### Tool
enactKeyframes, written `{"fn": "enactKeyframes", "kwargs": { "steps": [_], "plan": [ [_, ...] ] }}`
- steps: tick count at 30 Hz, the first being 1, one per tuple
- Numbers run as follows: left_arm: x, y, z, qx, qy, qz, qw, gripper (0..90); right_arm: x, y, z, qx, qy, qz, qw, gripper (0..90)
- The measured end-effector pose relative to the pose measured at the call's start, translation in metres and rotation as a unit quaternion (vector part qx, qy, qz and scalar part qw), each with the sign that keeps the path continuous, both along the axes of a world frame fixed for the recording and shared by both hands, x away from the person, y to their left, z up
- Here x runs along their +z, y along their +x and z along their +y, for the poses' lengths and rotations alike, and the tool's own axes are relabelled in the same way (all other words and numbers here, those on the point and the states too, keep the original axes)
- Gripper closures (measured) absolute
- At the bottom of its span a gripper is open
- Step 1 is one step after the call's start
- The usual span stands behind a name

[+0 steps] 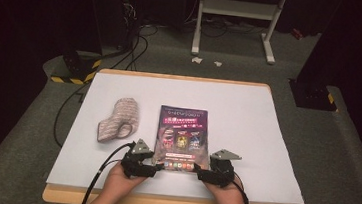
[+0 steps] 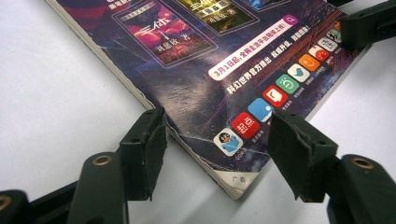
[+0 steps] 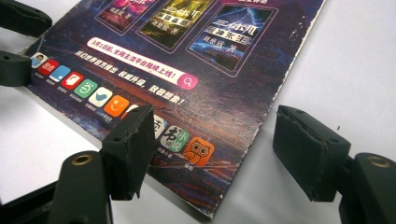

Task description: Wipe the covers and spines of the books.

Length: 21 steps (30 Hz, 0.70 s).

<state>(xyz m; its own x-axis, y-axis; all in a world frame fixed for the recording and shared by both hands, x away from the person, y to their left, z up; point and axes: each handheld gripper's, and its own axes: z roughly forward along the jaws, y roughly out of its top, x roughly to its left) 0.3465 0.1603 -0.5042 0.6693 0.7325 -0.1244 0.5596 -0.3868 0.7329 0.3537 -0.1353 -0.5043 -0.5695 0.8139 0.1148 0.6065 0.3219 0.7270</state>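
Magazine [image 2: 187, 88] corner between left gripper [image 2: 217, 149] pads

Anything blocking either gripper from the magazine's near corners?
Nothing visible. The left gripper straddles the near corner of the magazine with open jaws, and the right gripper does likewise at the other near corner. The patterned cloth lies apart, to the left.

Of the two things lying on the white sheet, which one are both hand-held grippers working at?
The magazine with the dark purple cover: the left hand-held gripper and right hand-held gripper sit at its near corners. The patterned cloth pouch lies untouched beside it.
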Motion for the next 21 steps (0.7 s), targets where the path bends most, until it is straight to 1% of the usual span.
{"fn": "enactKeyframes", "kwargs": {
  "steps": [6,7,8,10,12,13,17,19,21],
  "plan": [
    [0.0000,-0.0004,-0.0004,0.000,0.001,-0.001,1.0000,38.1,0.0003,-0.0009,0.0029,-0.004,0.003,0.004,1.0000,29.7],
    [0.0000,-0.0004,-0.0005,-0.001,0.001,-0.001,1.0000,38.3,0.0007,-0.0013,0.0038,-0.002,0.011,0.014,0.9998,29.4],
    [0.0001,-0.0004,-0.0006,0.000,0.001,0.000,1.0000,38.4,0.0007,-0.0012,0.0039,-0.003,0.013,0.015,0.9998,29.5],
    [0.0004,-0.0003,-0.0011,0.002,0.001,0.002,1.0000,38.8,0.0008,-0.0008,0.0038,-0.013,0.022,0.021,0.9994,29.8],
    [0.0005,-0.0003,-0.0014,0.003,0.002,0.002,1.0000,39.1,0.0019,0.0011,0.0022,-0.020,0.037,0.035,0.9985,30.0],
    [0.0005,-0.0004,-0.0014,0.002,0.003,0.002,1.0000,39.1,0.0019,0.0018,0.0018,-0.020,0.038,0.035,0.9984,30.8],
    [0.0005,-0.0005,-0.0016,0.003,0.004,0.001,1.0000,39.2,0.0011,-0.0003,0.0038,-0.027,0.031,0.029,0.9988,31.5],
    [0.0006,-0.0007,-0.0020,0.004,0.005,0.001,1.0000,39.4,0.0013,-0.0005,0.0039,-0.030,0.032,0.027,0.9986,32.9],
    [0.0006,-0.0008,-0.0023,0.004,0.006,-0.001,1.0000,39.6,0.0011,-0.0013,0.0033,-0.038,0.041,0.030,0.9980,33.7]
  ]
}}
